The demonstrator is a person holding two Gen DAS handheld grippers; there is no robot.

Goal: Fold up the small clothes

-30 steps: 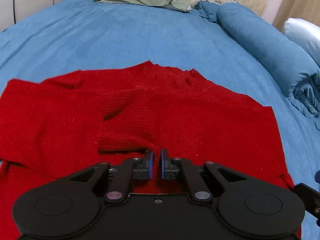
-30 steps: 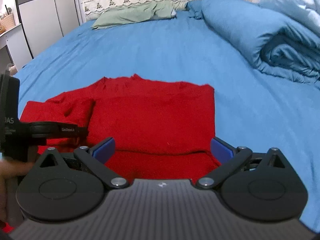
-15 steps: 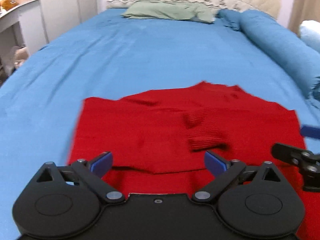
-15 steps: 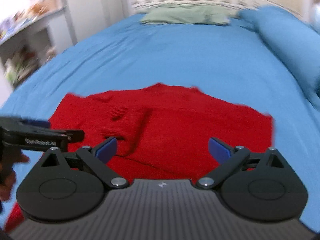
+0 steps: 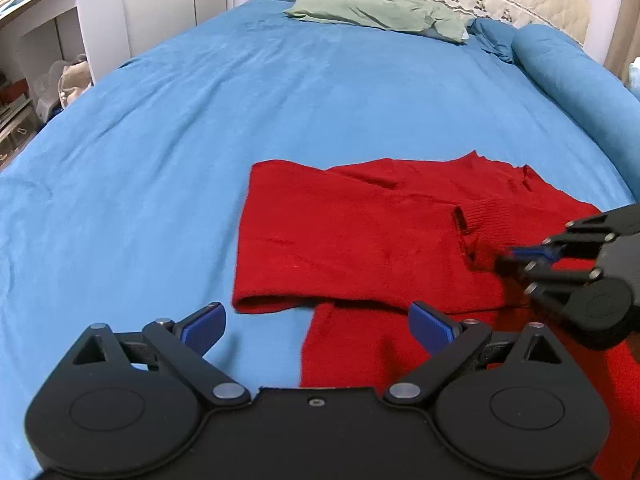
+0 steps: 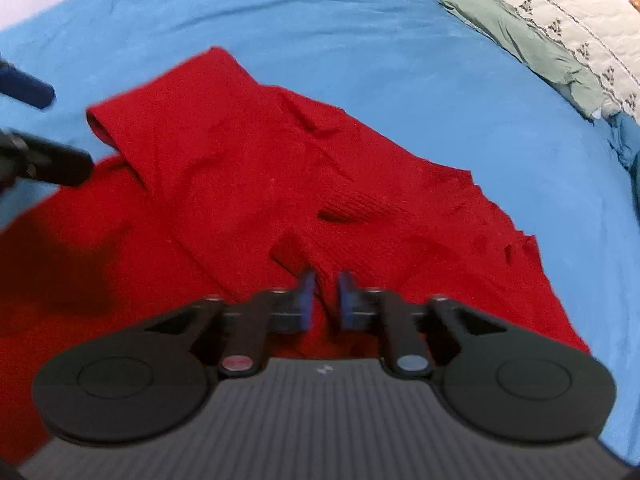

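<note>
A red knit sweater (image 5: pixel 360 236) lies flat on the blue bedsheet (image 5: pixel 180 140), with one sleeve folded across its body and the ribbed cuff (image 5: pixel 484 220) near the middle. My left gripper (image 5: pixel 316 326) is open and empty, hovering over the sweater's lower left edge. My right gripper (image 6: pixel 325 294) is nearly closed, its jaws a narrow gap apart, with sweater fabric beside the cuff (image 6: pixel 360 208) between them. It also shows in the left wrist view (image 5: pixel 520 258) at the right, by the cuff.
A green pillow (image 5: pixel 376 12) lies at the headboard. A rolled blue duvet (image 5: pixel 576 84) runs along the right side of the bed. A white desk and shelves (image 5: pixel 48 40) stand left of the bed.
My left gripper opened, let go of the sleeve and drew back to the left. My right gripper moved in over the sweater's middle and closed from wide open to a narrow gap.
</note>
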